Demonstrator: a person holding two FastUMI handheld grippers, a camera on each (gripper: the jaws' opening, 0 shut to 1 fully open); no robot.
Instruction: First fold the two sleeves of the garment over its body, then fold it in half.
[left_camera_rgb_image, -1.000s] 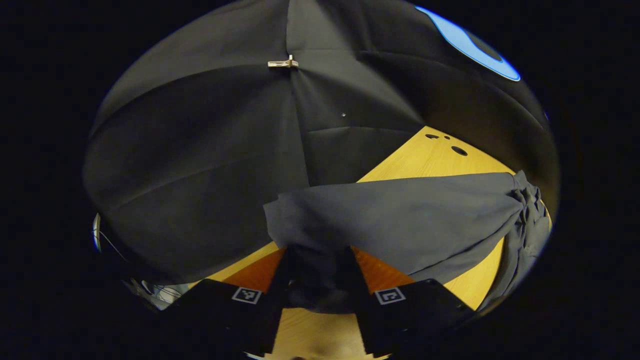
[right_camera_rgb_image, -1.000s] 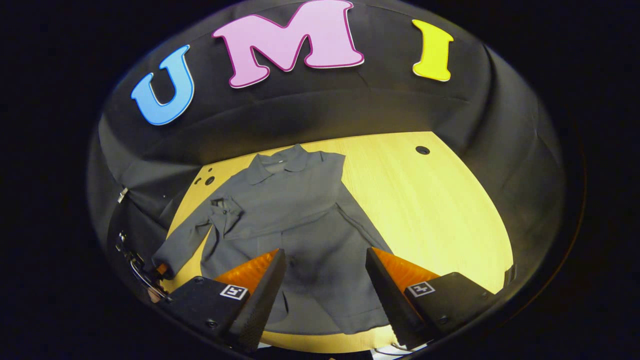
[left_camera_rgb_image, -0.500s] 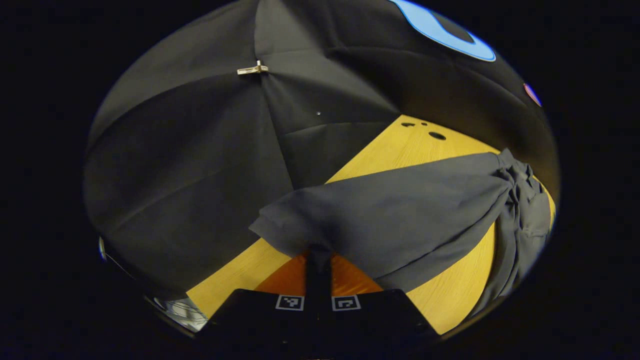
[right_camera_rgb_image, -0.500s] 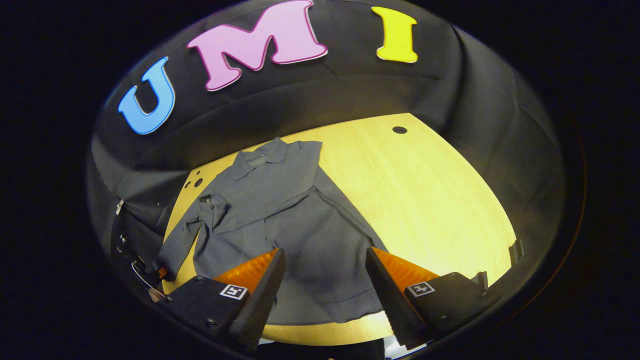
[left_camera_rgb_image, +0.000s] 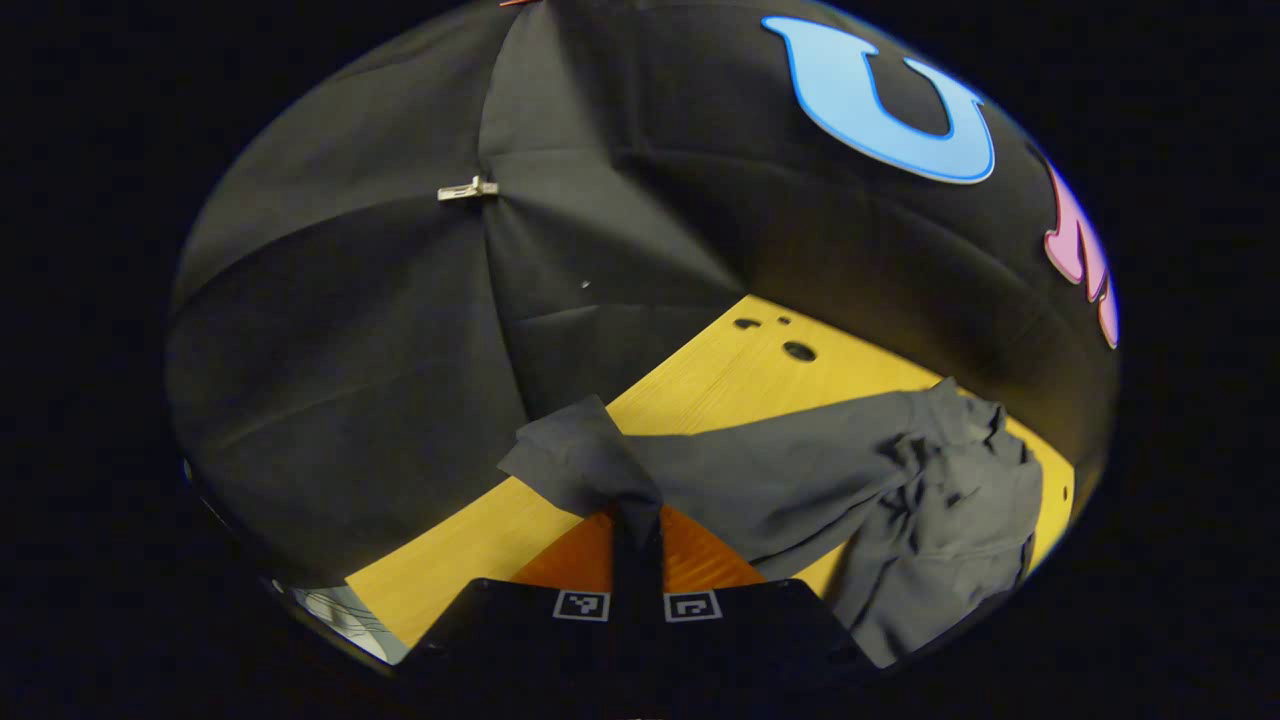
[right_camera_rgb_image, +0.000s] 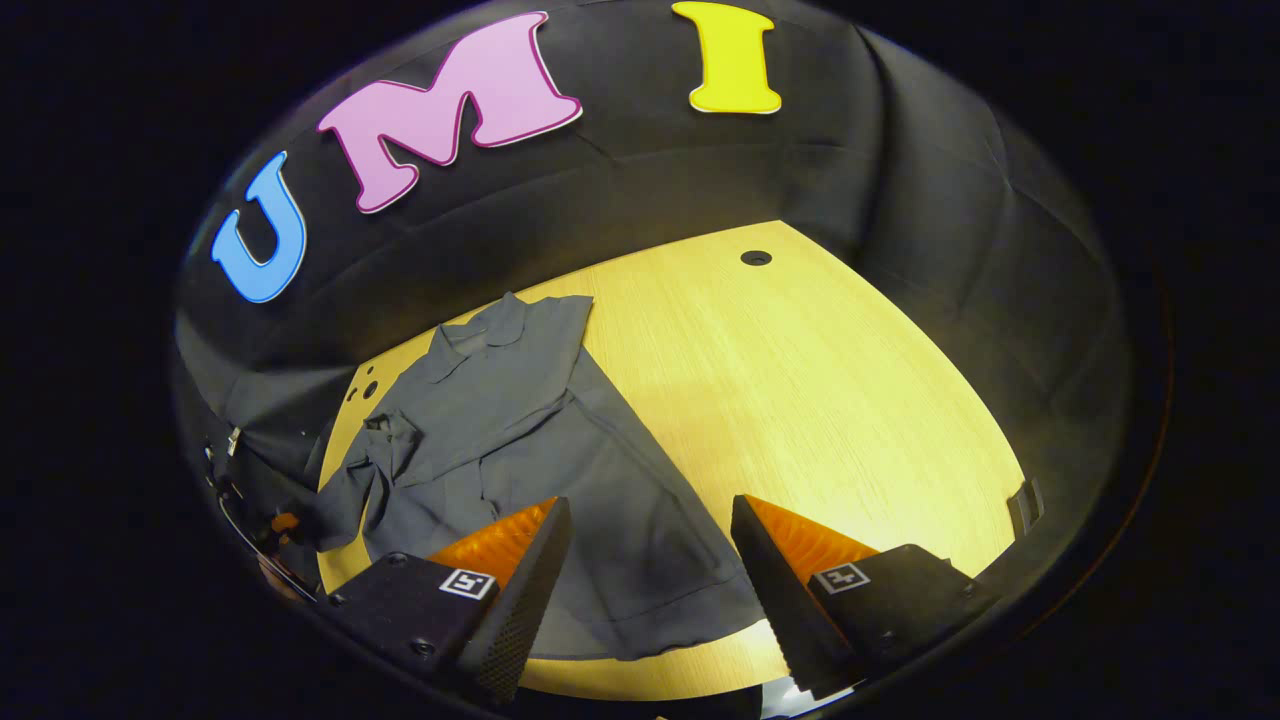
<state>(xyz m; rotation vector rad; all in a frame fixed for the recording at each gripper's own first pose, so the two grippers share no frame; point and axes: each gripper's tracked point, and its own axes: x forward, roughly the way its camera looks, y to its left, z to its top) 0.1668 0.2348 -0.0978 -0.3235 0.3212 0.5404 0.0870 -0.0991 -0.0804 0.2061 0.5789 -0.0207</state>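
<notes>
A dark grey collared garment (right_camera_rgb_image: 530, 440) lies flat on the yellow wooden table (right_camera_rgb_image: 800, 380), collar toward the back wall. One sleeve lies folded across its chest. My left gripper (left_camera_rgb_image: 637, 515) is shut on the cuff end of the other sleeve (left_camera_rgb_image: 740, 480), holding it lifted off the table; the sleeve runs right to the bunched shoulder (left_camera_rgb_image: 960, 490). In the right gripper view that held sleeve (right_camera_rgb_image: 340, 500) hangs at the garment's left side, with the left gripper (right_camera_rgb_image: 280, 525) small beside it. My right gripper (right_camera_rgb_image: 650, 560) stands open above the garment's lower part, with nothing between its fingers.
Black cloth walls close in the table at the back and both sides. Round holes (left_camera_rgb_image: 798, 351) mark the tabletop near the left back corner, and another hole (right_camera_rgb_image: 756, 258) sits at the back right. A metal clip (left_camera_rgb_image: 465, 190) pins the cloth wall.
My left gripper shut on the sleeve end and has lifted it, turning rightward toward the garment's body. The right gripper, still open, has drifted right and back along the garment's lower edge.
</notes>
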